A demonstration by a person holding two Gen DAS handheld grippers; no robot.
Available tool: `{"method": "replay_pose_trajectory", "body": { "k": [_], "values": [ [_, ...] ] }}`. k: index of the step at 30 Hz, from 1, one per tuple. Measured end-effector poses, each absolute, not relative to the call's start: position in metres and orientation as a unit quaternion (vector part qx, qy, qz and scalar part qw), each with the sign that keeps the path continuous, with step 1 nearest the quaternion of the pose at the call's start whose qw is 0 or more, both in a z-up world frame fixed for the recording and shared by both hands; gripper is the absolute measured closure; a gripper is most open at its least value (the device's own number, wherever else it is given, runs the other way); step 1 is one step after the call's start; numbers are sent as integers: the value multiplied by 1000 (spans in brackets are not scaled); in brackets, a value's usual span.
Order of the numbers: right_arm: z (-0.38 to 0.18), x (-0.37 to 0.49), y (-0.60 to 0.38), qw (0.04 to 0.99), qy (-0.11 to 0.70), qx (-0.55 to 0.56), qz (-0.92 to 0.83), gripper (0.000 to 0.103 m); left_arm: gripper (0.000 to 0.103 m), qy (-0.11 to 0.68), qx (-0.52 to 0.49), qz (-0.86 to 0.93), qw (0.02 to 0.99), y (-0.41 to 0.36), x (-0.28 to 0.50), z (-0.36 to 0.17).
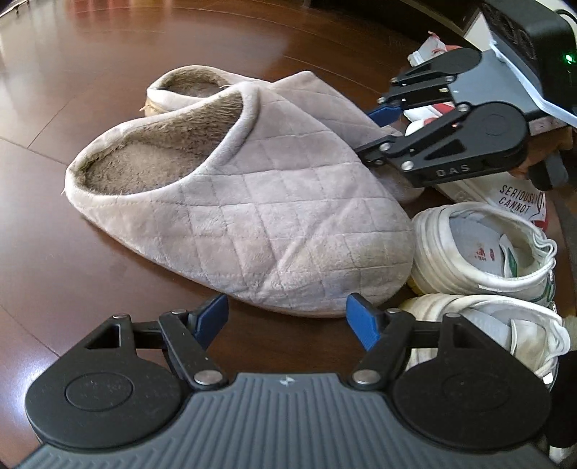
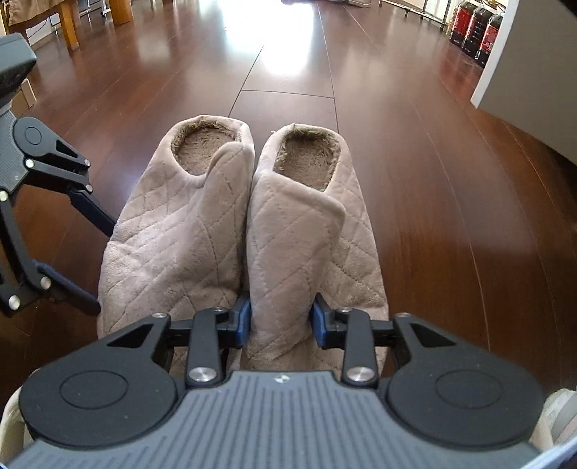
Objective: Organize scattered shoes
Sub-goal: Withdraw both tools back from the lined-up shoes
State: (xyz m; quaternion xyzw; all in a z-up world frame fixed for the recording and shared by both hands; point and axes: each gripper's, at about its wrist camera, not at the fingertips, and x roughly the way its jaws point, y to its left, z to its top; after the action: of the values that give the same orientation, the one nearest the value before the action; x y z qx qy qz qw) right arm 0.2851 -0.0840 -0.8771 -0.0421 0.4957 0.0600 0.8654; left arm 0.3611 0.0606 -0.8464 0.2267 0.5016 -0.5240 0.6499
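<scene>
The right gripper [image 2: 280,322] is clenched on the toe fabric of the right-hand slipper [image 2: 306,216], its blue pads [image 2: 244,317] pressing a raised fold of quilted grey cloth from both sides. In the left wrist view the same gripper [image 1: 375,131] comes in from the upper right, its two fingers reaching down behind the near slipper toward the far one.

The left gripper [image 1: 286,319] stands released, its blue pads [image 1: 362,321] spread wide apart with bare wooden floor [image 1: 90,252] between them; the toe of the left-hand slipper [image 1: 252,216] lies just beyond the fingertips. Whether a pad brushes the slipper's sole edge cannot be told. In the right wrist view this gripper [image 2: 93,259] sits just beside the outer flank of the left-hand slipper [image 2: 173,231], one finger close against the cloth.

The two slippers lie side by side on the floor [image 2: 432,180], touching along their inner sides, toes toward the grippers and furry brown openings facing away. They are in the open middle of the floor, not at any wall.

Just beside the toes, toward the right edge of the left wrist view, sit two white sneakers [image 1: 483,249], one nearer than the other, touching or nearly touching the near slipper. Behind them lies a white item with printed words [image 1: 515,202]. Far across the floor, dark bottles [image 2: 476,32] stand by a white wall corner, and wooden furniture legs [image 2: 68,25] show at the opposite far side.
</scene>
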Motion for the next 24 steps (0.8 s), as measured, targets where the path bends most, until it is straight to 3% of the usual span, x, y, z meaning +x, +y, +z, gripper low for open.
{"method": "replay_pose_trajectory", "body": {
  "k": [2,4,8,13,21,24],
  "values": [
    [-876,288,-90,869,491,-32,58,72,29,507,224,-521,650,61,362,-846],
    [-875,293,-98,871,487,-23,54,63,29,520,221,-504,653,61,360,-844],
    [-855,280,-98,872,488,-15,25,61,29,575,196,-450,654,67,349,-824],
    [-770,229,-99,855,519,16,8,49,29,636,189,-382,643,63,315,-773],
    [-568,163,-117,832,543,97,-62,42,29,668,143,-321,656,45,255,-565],
    [-469,153,-124,846,516,119,-62,29,27,661,113,-254,697,43,226,-451]
  ]
}}
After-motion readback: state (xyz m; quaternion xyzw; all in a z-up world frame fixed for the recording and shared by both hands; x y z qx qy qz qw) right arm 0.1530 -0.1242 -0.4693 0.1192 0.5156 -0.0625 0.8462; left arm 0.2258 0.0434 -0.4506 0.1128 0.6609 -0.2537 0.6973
